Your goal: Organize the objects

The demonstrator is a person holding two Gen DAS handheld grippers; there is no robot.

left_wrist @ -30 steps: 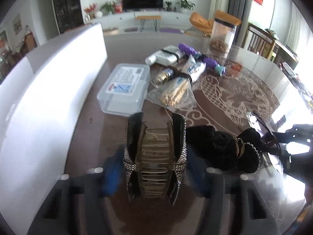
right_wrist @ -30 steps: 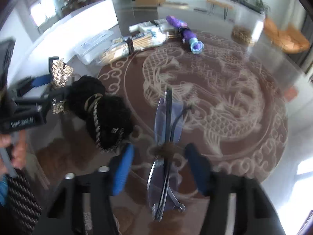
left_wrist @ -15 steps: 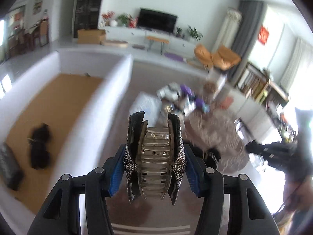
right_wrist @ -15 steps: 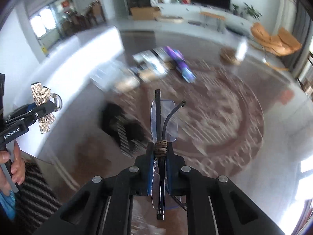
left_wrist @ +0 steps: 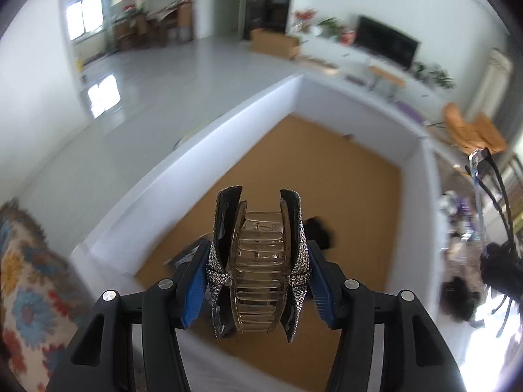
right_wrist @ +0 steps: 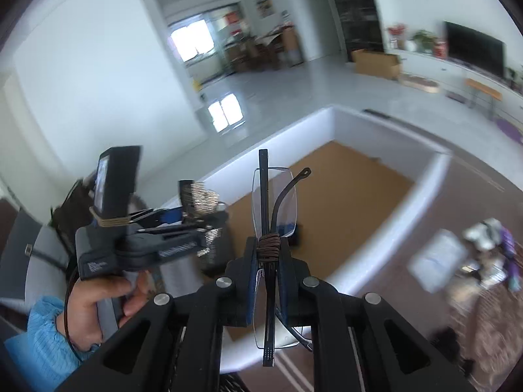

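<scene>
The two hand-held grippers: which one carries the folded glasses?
The right hand-held gripper does: it is shut on the thin folded glasses. The left hand-held gripper instead grips a wide rhinestone hair claw, jaws opening slightly.

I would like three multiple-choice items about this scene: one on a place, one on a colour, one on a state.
1. Where is the hair claw?
A. between the left tool's pads
B. on the box floor
C. on the table

2. What colour is the floor of the white box?
A. green
B. tan brown
C. red

3. How are the glasses?
A. worn
B. folded, clamped in the right tool
C. lying open on the table

Answers: 1 A, blue pads flank it; 2 B, the box bottom shows tan; 3 B, the pads pinch the folded frame.
</scene>
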